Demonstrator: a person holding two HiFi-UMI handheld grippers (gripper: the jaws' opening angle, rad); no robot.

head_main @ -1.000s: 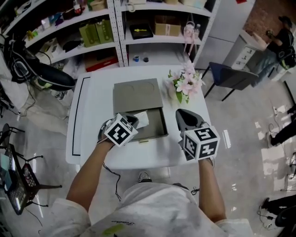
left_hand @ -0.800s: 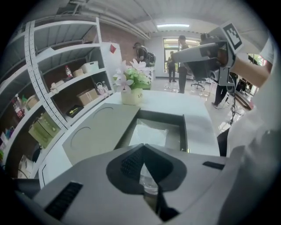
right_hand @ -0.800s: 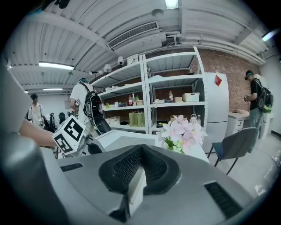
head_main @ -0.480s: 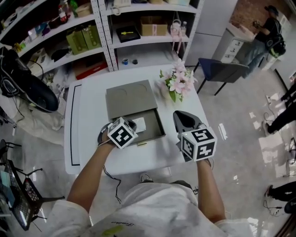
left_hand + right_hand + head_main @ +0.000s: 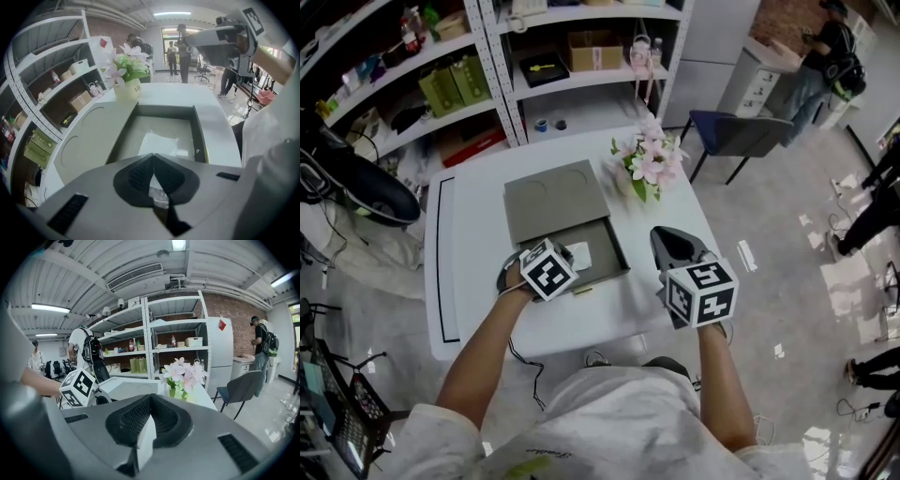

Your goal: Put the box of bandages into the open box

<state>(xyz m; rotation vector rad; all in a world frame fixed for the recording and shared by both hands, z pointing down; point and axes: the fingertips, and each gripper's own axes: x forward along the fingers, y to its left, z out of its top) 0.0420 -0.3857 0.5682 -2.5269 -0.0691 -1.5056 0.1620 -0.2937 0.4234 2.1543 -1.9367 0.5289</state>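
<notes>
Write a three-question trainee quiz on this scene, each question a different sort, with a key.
1. True or false: the right gripper is shut on a white box.
2. The flowers stand: A) inside the open box; B) on the table beside it; C) on a shelf.
3. Short answer: what lies inside the open box now?

Key: 1 true; 2 B; 3 a white packet.
</notes>
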